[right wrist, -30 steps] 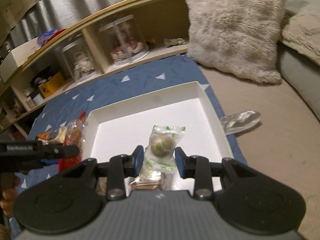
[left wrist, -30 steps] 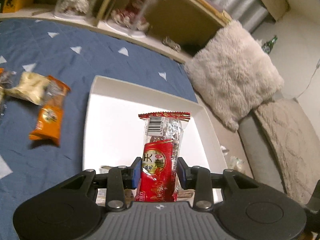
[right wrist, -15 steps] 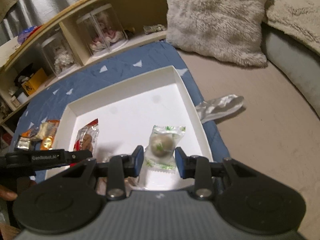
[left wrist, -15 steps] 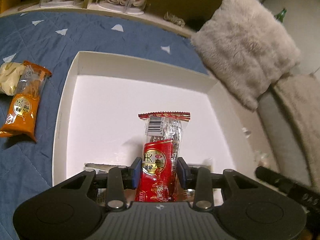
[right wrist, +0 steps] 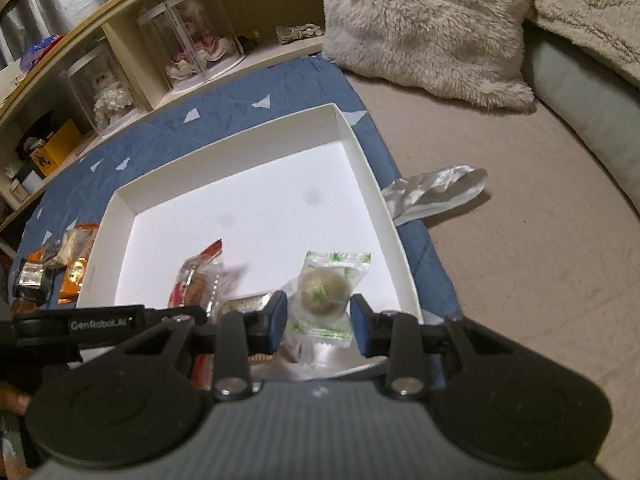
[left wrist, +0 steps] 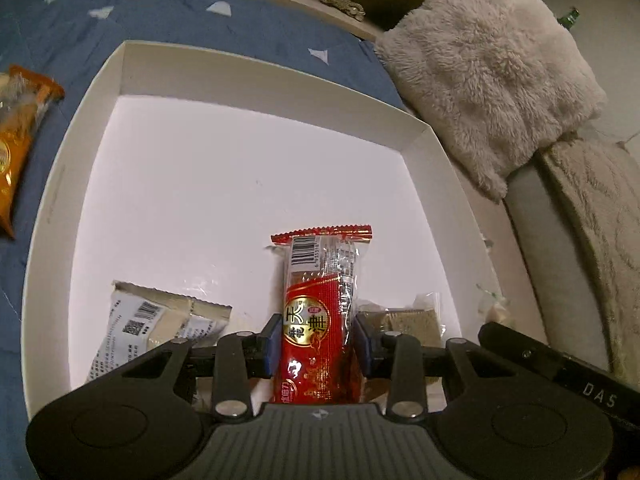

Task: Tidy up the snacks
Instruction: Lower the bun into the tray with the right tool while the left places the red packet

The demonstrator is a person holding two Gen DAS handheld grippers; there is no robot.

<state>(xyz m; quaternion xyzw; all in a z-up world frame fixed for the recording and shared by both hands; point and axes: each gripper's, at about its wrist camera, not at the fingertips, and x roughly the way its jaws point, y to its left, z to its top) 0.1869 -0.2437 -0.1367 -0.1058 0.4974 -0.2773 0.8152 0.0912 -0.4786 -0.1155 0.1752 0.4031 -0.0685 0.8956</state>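
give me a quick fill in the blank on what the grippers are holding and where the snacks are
1. The left gripper is shut on a ____ packet.
2. The right gripper holds a clear packet with a ____ ball inside.
3. Both grippers hang over the white ____.
4. The orange packet lies on the ____ cloth, outside it.

Missing words: red; round; box; blue

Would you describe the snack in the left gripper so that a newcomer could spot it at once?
Find the white box on the blue quilt. Over its near edge the left gripper clamps a tall red packet. Its red wrapper, gold round emblem and barcode near the top set it apart from the pale packet lying flat beside it.
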